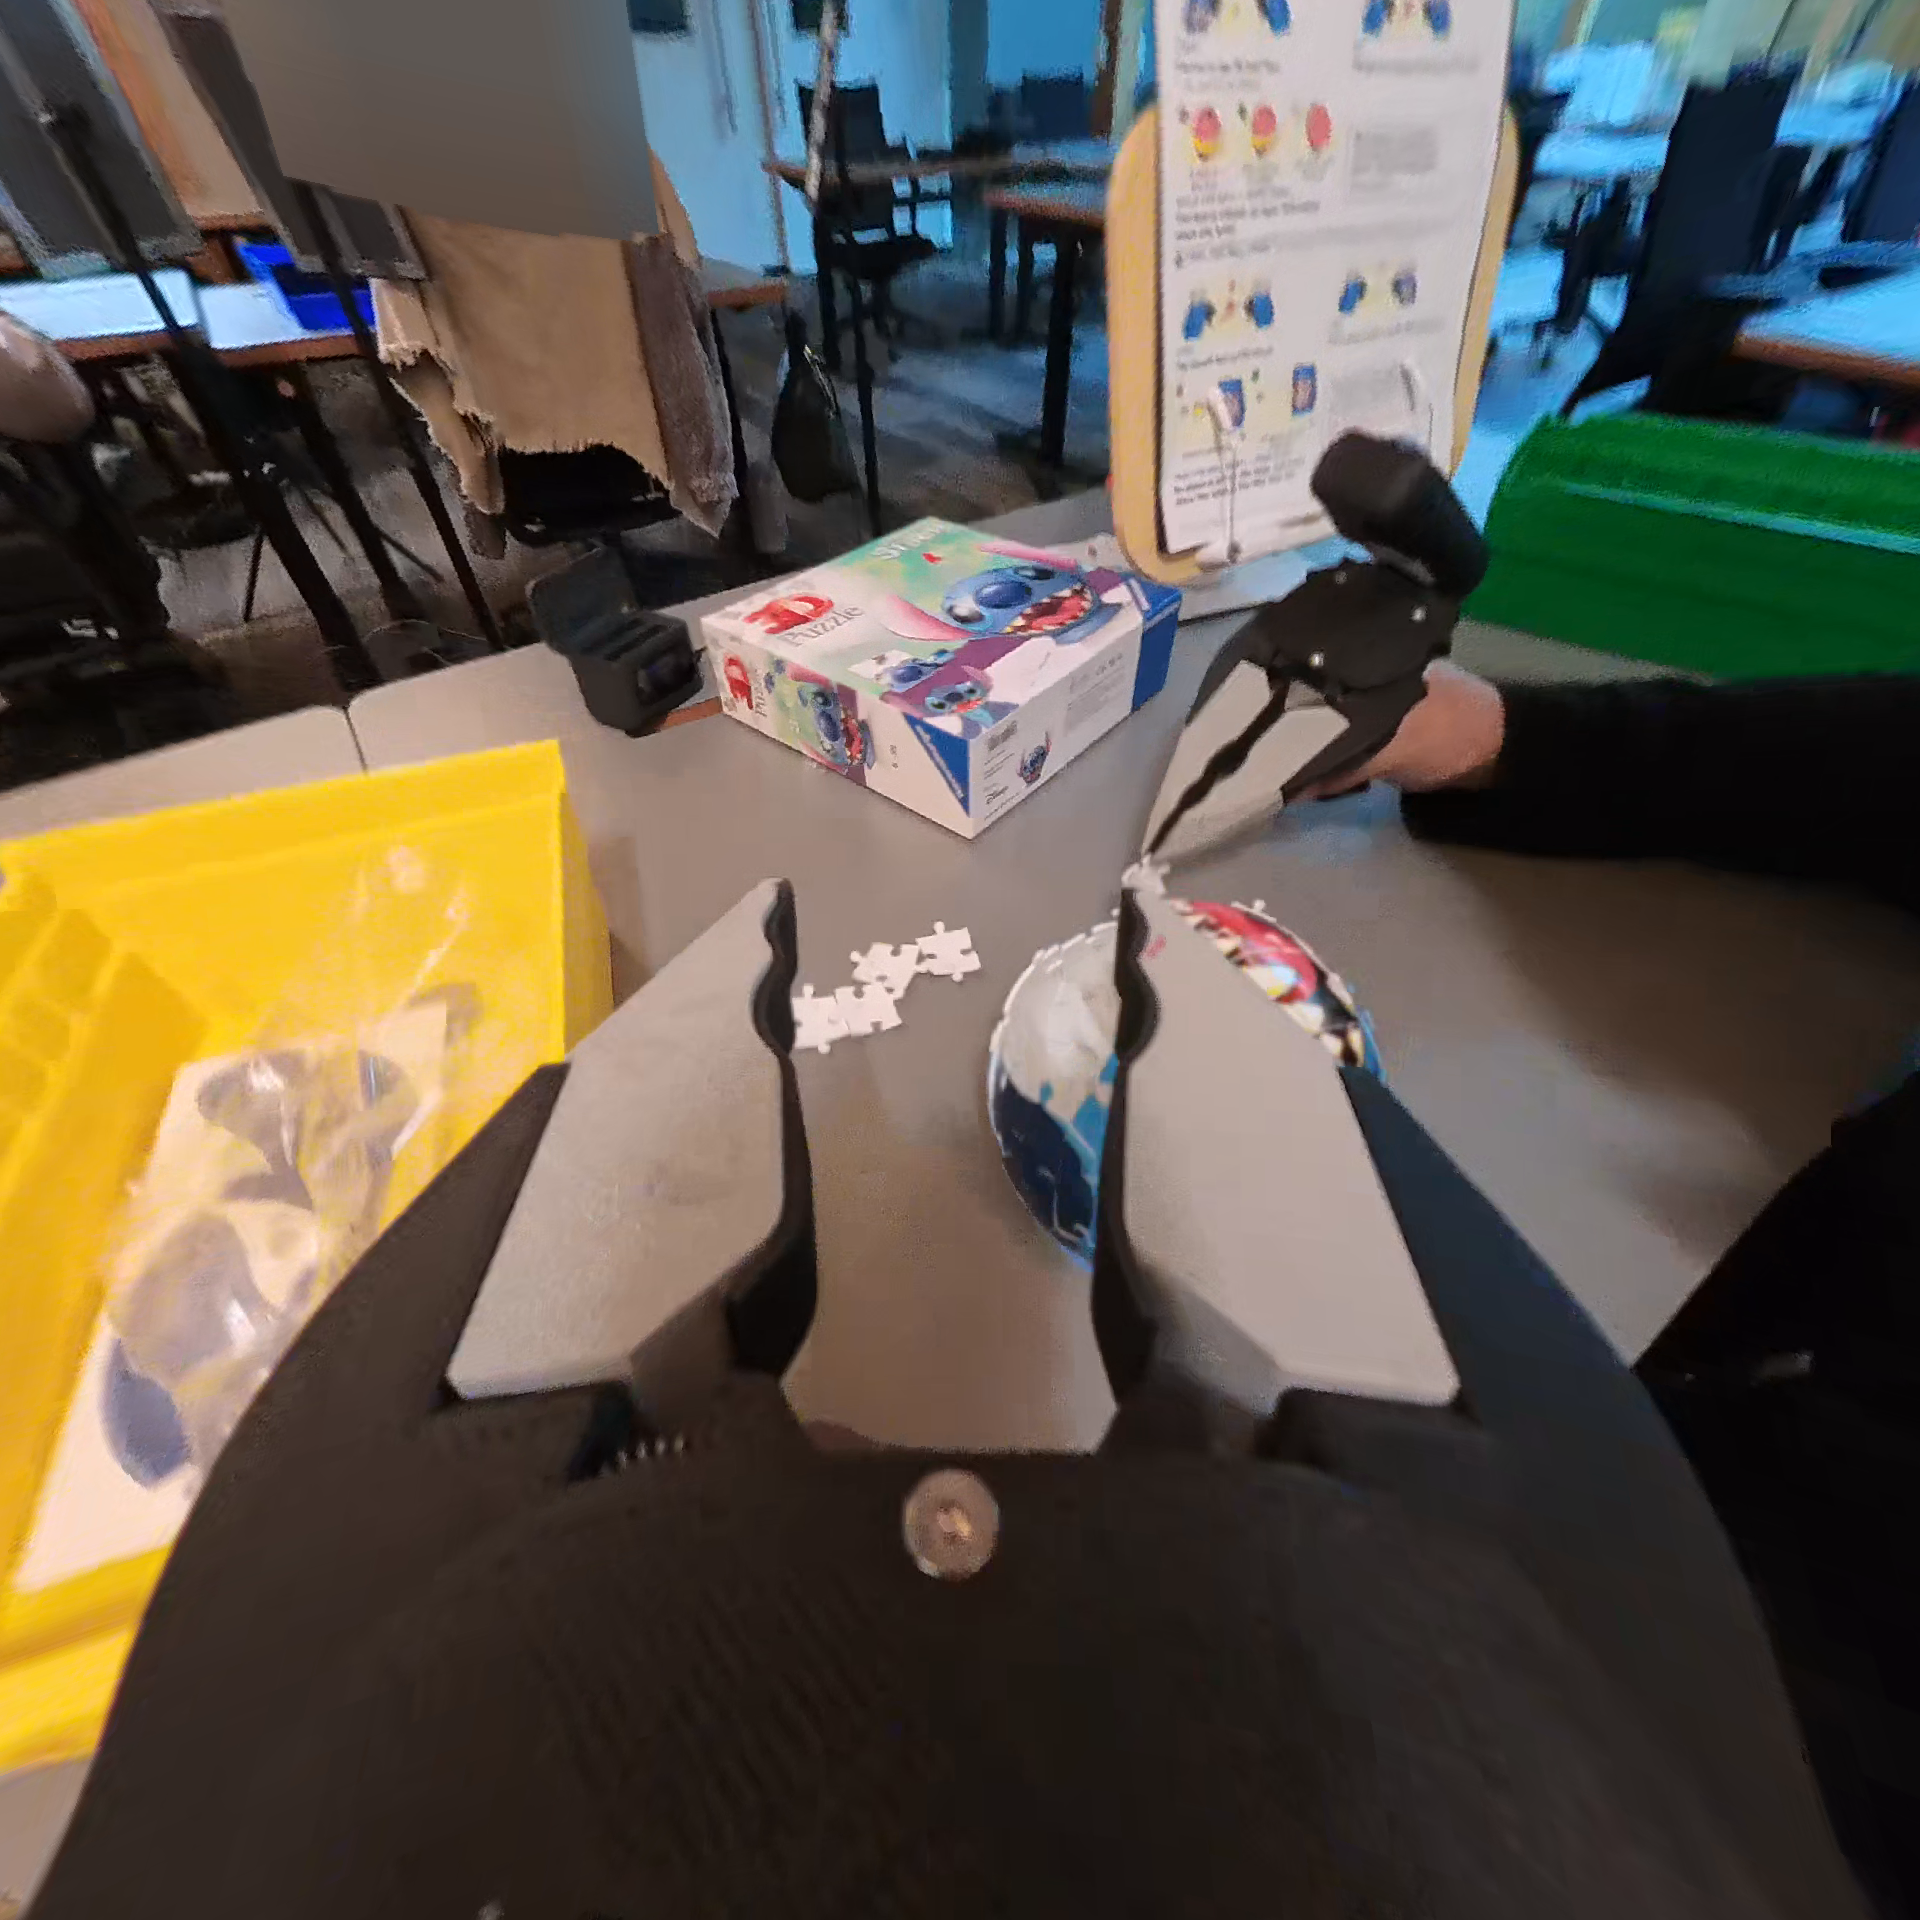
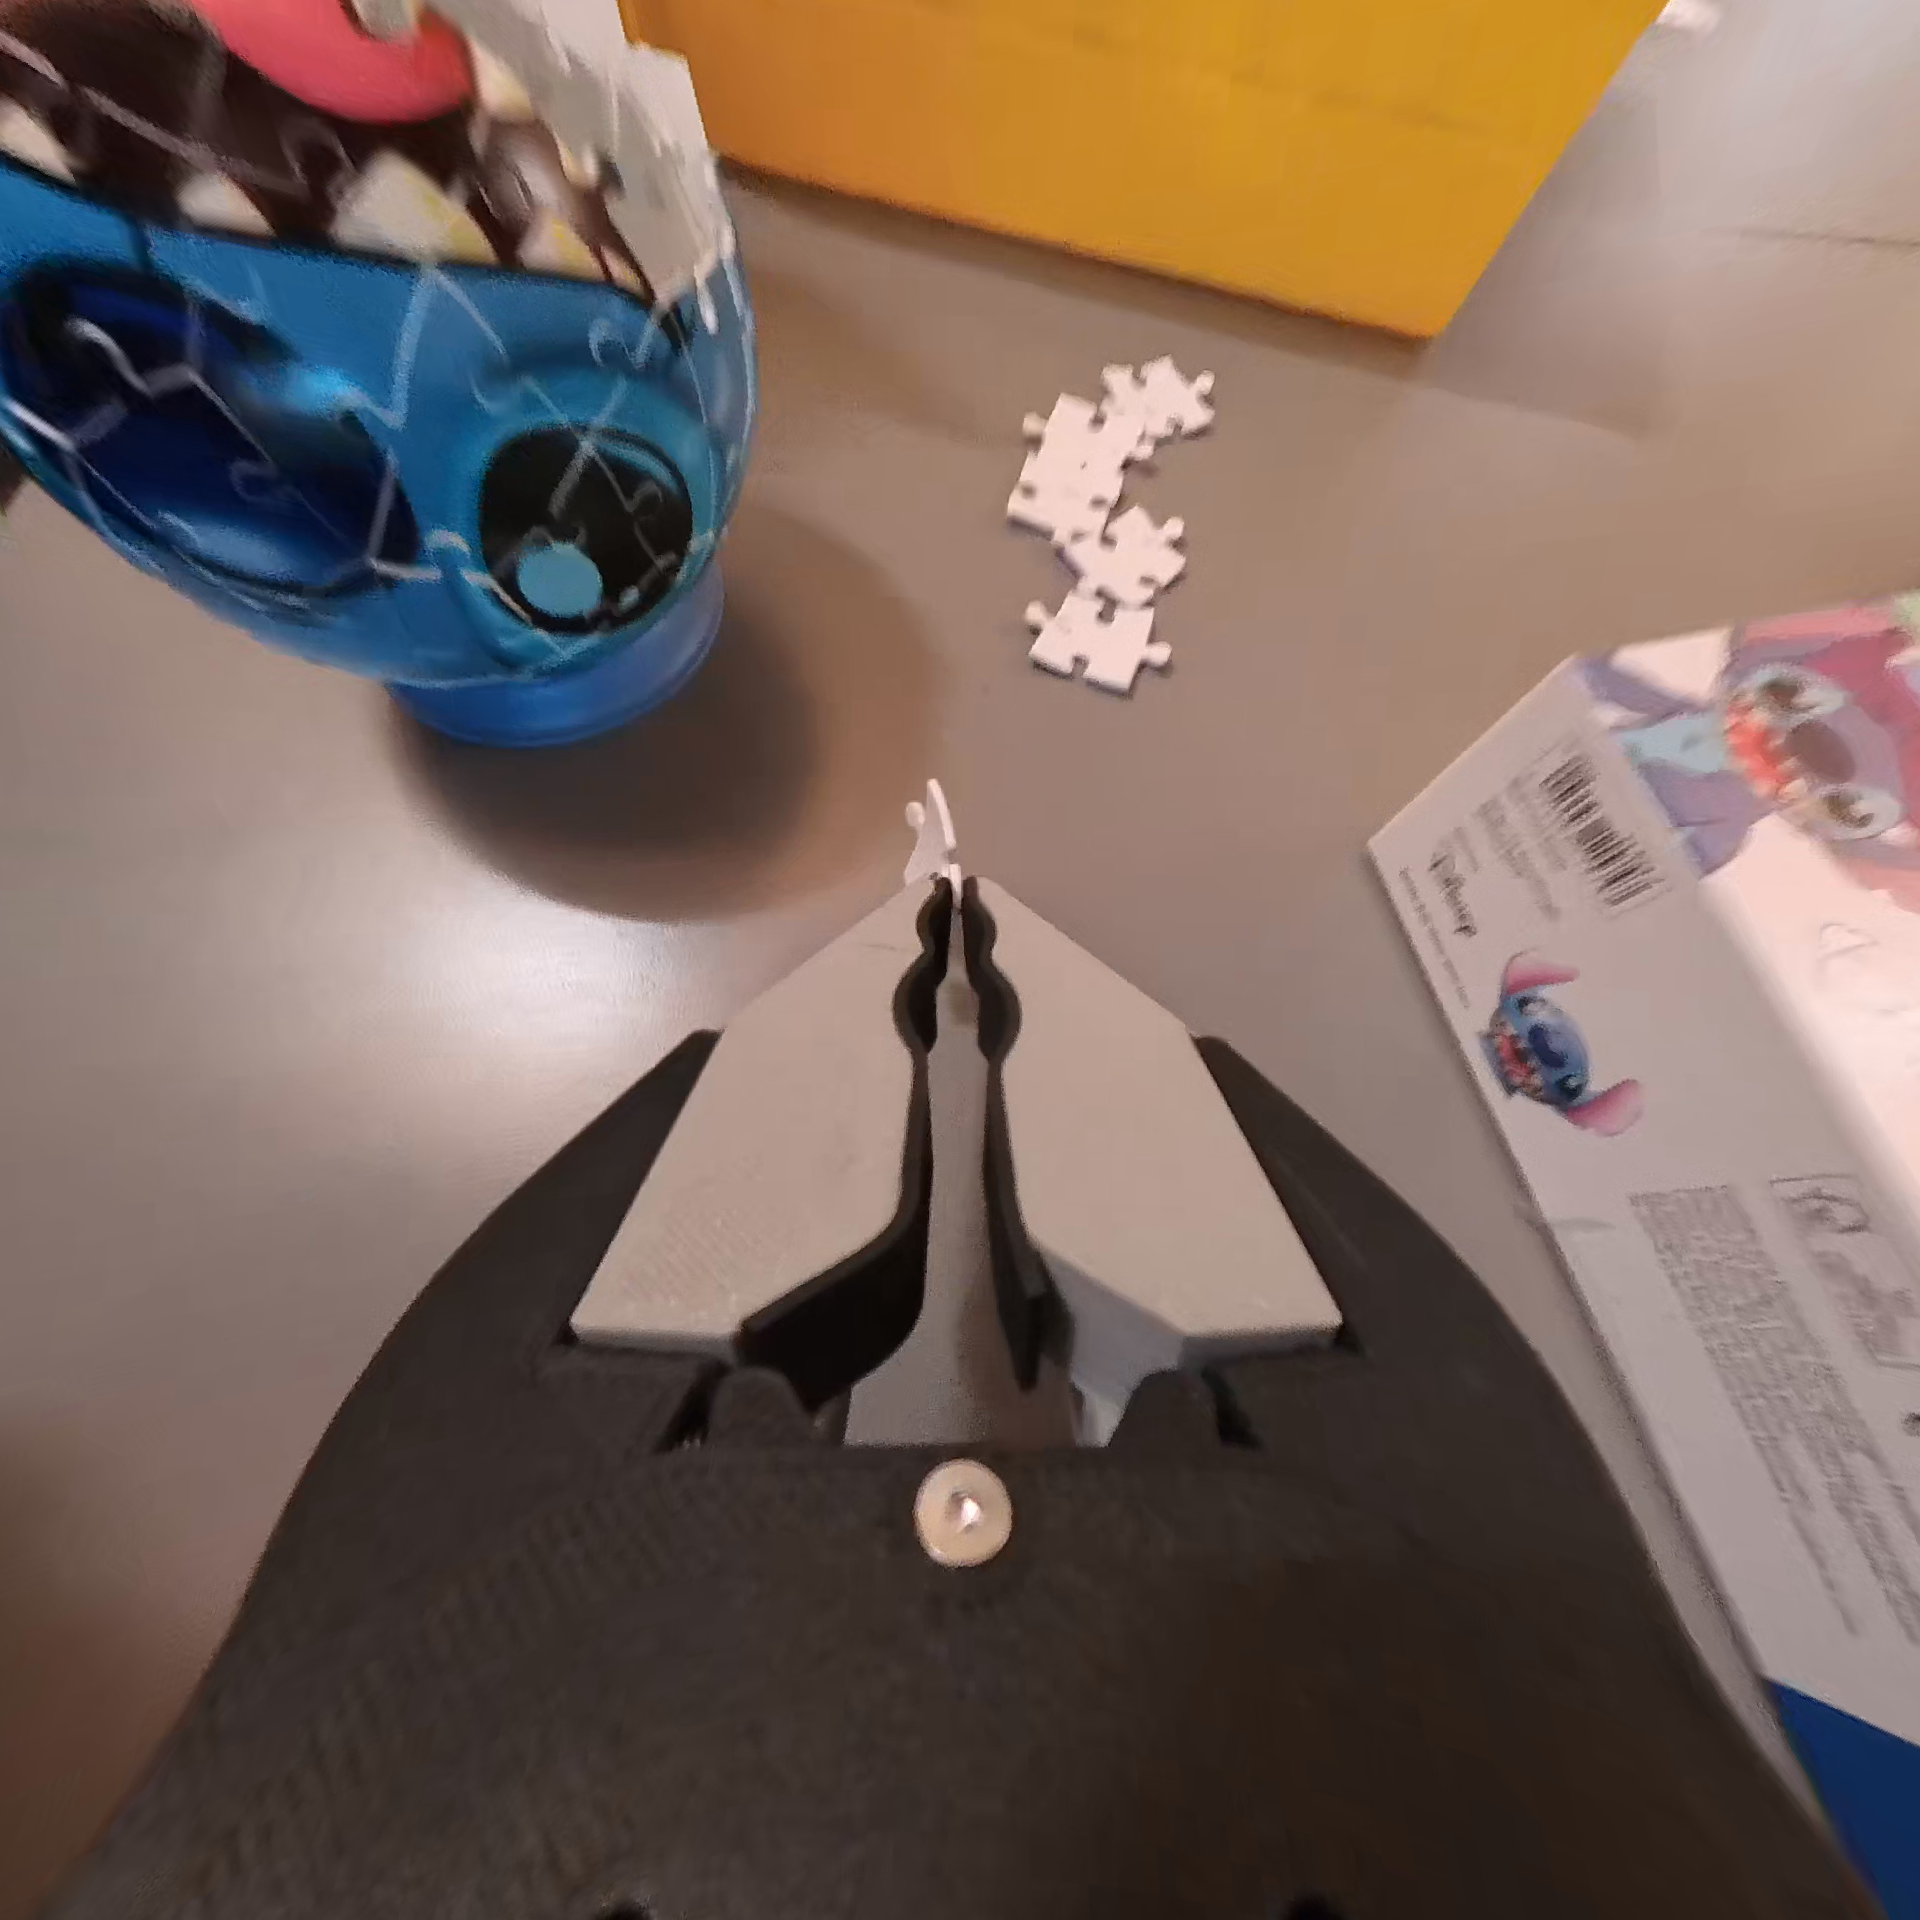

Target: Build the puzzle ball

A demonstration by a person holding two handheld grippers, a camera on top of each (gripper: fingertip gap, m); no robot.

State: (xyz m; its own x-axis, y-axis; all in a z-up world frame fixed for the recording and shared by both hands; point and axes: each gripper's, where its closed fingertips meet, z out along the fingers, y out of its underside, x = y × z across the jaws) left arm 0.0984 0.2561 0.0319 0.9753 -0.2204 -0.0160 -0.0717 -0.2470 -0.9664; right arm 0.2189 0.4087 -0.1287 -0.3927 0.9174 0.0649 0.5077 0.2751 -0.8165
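A grey table point(image 1: 727, 769) with a half-built puzzle ball point(image 2: 343, 416) standing on its blue base. The ball is blue with a cartoon face, its upper part unfinished and showing a ragged white edge. It sits upright, probably so the open rim faces up for adding pieces.

The right gripper point(image 2: 954, 883) is pinched tight on 1 small white puzzle piece point(image 2: 932, 844), held by its edge so most of it sticks out past the tips, likely to leave the tabs free for fitting. It hangs above the table near the ball, not touching it.

The left gripper point(image 1: 951, 925) is spread wide and holds nothing. In the left wrist view its right finger crosses in front of the ball; whether it touches the ball cannot be told. It seems placed to steady the ball.

About 4 loose white pieces point(image 2: 1107, 520) lie face down in a cluster between the ball and a yellow bin point(image 1: 301, 831), within easy reach. The bin holds a clear plastic bag point(image 1: 270, 1174). The puzzle box point(image 1: 935, 665) lies farther back, and an instruction sheet point(image 1: 1320, 260) stands propped behind it, facing the person.
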